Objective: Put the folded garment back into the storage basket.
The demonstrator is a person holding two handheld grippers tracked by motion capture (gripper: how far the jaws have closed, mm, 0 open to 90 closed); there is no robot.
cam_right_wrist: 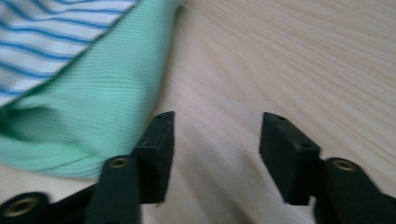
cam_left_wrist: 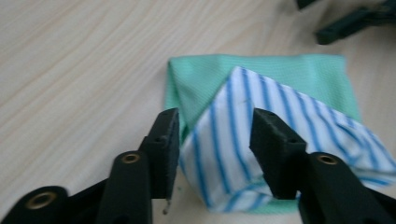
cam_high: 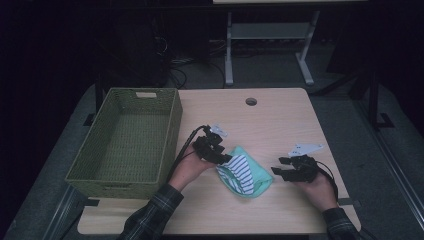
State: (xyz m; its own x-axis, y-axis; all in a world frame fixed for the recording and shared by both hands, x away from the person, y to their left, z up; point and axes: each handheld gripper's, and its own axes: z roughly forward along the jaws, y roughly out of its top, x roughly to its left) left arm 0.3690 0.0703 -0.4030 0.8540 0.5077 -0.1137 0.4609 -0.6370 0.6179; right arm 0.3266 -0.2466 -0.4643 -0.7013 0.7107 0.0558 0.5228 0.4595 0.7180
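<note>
A folded cloth (cam_high: 245, 172), mint green with a blue-and-white striped layer on top, lies on the wooden table (cam_high: 270, 120) near its front. My left gripper (cam_high: 225, 159) is at the cloth's left edge. In the left gripper view its jaws (cam_left_wrist: 215, 140) stand apart, with the striped layer (cam_left_wrist: 233, 154) lying loose between and under them. My right gripper (cam_high: 280, 167) is just right of the cloth. It is open over bare wood (cam_right_wrist: 217, 140), and the green cloth (cam_right_wrist: 93, 93) lies beside its left jaw, apart from it.
A green woven basket (cam_high: 172, 130), nothing in it, stands on the table's left side close to my left hand. A round cable hole (cam_high: 251, 101) sits near the far edge. Beyond the table, a dark floor and a white desk frame (cam_high: 229, 50).
</note>
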